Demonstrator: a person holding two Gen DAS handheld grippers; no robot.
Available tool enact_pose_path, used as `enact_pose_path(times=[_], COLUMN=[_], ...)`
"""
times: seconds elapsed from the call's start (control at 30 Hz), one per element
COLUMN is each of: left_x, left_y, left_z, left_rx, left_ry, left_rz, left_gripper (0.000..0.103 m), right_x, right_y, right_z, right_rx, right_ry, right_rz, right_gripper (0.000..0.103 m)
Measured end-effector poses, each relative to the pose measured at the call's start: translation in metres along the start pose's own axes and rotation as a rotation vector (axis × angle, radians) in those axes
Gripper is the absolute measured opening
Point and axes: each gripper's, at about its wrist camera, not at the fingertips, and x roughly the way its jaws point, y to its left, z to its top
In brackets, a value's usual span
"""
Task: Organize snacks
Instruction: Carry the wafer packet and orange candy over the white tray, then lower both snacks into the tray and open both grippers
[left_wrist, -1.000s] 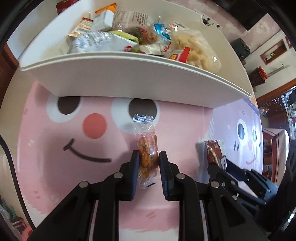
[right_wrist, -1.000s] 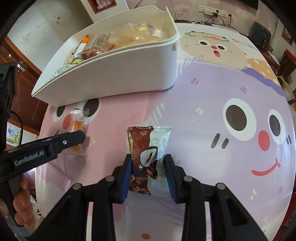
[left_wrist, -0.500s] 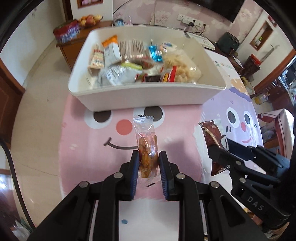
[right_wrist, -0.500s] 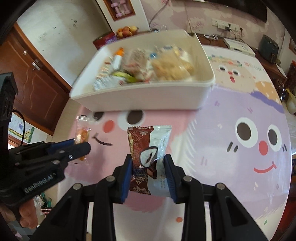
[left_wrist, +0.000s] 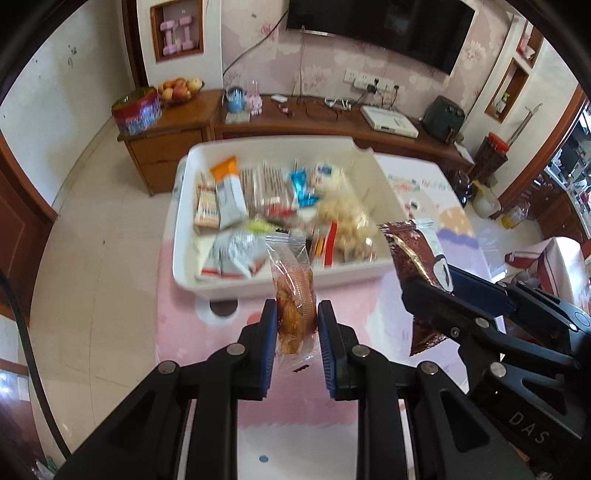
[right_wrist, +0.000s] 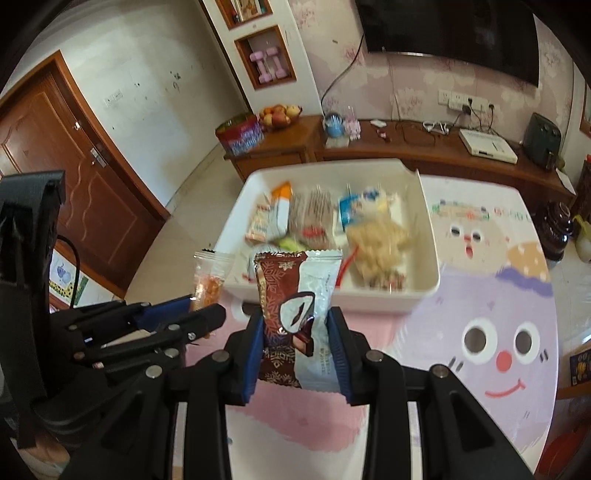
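left claw (left_wrist: 295, 328) clamped on clear pastry packet (left_wrist: 293, 291) | right claw (right_wrist: 297, 350) clamped on brown-white wrapper (right_wrist: 295, 314) | risk: colliding over white bin (left_wrist: 380, 184), frame centre, dropping short onto worktop (left_wrist: 295, 435)

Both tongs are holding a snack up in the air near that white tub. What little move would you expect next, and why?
Probably a short push forward, carrying both packets over the white bin before letting go. The left tongs pinch a clear packet of orange snacks, the right tongs a brown-and-white wrapper. Both hang just short of the bin's near wall, and the bin already holds other snacks.
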Motion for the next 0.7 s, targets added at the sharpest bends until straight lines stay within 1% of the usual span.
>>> enact_pose_path(times=[0.23, 0.43, 0.57, 0.7], left_x=[-0.013, -0.009, 0.003, 0.024], left_y=[0.007, 0.026, 0.033, 0.037], left_z=[0.041, 0.083, 0.107, 0.127], left_rx=[-0.020, -0.052, -0.063, -0.077], left_ry=[-0.078, -0.117, -0.130, -0.109], left_rz=[0.030, 0.087, 0.108, 0.117], left_gripper=[0.020, 0.020, 0.020, 0.020], right_x=[-0.009, -0.004, 0.011, 0.034], right_y=[0.001, -0.008, -0.021, -0.033], right_z=[0.045, 0.087, 0.110, 0.127], right_rx=[-0.009, -0.014, 0.014, 0.039], right_ry=[-0.062, -0.112, -0.111, -0.081], right_rz=[-0.005, -0.015, -0.038, -0.068], right_gripper=[0.034, 0.034, 0.034, 0.034])
